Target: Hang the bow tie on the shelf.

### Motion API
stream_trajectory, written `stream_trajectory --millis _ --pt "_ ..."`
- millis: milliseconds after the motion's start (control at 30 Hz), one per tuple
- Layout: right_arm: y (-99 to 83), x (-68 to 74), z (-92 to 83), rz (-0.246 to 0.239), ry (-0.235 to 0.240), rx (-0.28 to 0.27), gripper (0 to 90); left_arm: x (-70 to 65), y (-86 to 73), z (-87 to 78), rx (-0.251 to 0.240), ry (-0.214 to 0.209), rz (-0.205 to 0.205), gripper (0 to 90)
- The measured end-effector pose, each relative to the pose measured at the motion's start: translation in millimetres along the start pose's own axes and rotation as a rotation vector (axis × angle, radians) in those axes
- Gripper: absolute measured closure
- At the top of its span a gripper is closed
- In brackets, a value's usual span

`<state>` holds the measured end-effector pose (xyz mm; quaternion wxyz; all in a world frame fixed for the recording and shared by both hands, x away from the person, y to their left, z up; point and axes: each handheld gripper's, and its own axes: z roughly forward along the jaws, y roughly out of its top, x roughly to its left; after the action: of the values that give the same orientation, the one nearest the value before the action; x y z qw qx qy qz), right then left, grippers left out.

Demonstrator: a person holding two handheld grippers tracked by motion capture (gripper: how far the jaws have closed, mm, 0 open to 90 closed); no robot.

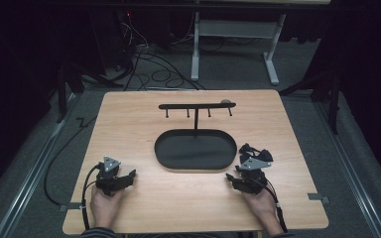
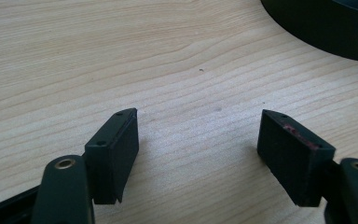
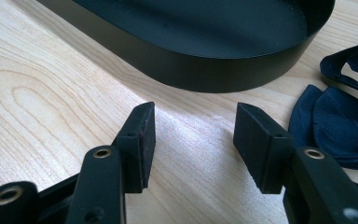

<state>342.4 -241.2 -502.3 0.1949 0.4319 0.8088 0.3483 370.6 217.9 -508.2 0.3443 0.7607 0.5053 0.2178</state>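
A black oval tray (image 1: 195,148) sits mid-table, with a post rising from its far side to a black crossbar (image 1: 197,105) hung with several small hooks. A dark fabric piece (image 1: 255,152) lies just right of the tray, seen close as dark blue cloth (image 3: 340,123) in the right gripper view. My left gripper (image 1: 131,174) rests on the wood at the front left, open, nothing between its jaws (image 2: 198,135). My right gripper (image 1: 229,178) lies at the front right, open and empty (image 3: 193,126), pointing at the tray wall (image 3: 205,70) with the cloth beside its right jaw.
The wooden table (image 1: 129,114) has bare surface to the left of the tray and along the front edge. A white metal frame (image 1: 233,29) and cables (image 1: 154,69) lie on the floor beyond the table's far edge.
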Motion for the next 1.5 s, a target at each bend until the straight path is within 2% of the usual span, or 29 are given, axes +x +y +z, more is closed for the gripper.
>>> stream_trajectory --millis 1167,1500 --pt "-0.2 0.0 -0.4 -0.001 -0.003 0.000 50.2 1.2 0.0 -0.2 -0.003 -0.006 -0.007 30.0" --pt "-3.5 -6.0 -5.1 0.056 0.003 -0.003 51.8 1.9 -0.1 -0.4 -0.004 -0.012 -0.011 29.8"
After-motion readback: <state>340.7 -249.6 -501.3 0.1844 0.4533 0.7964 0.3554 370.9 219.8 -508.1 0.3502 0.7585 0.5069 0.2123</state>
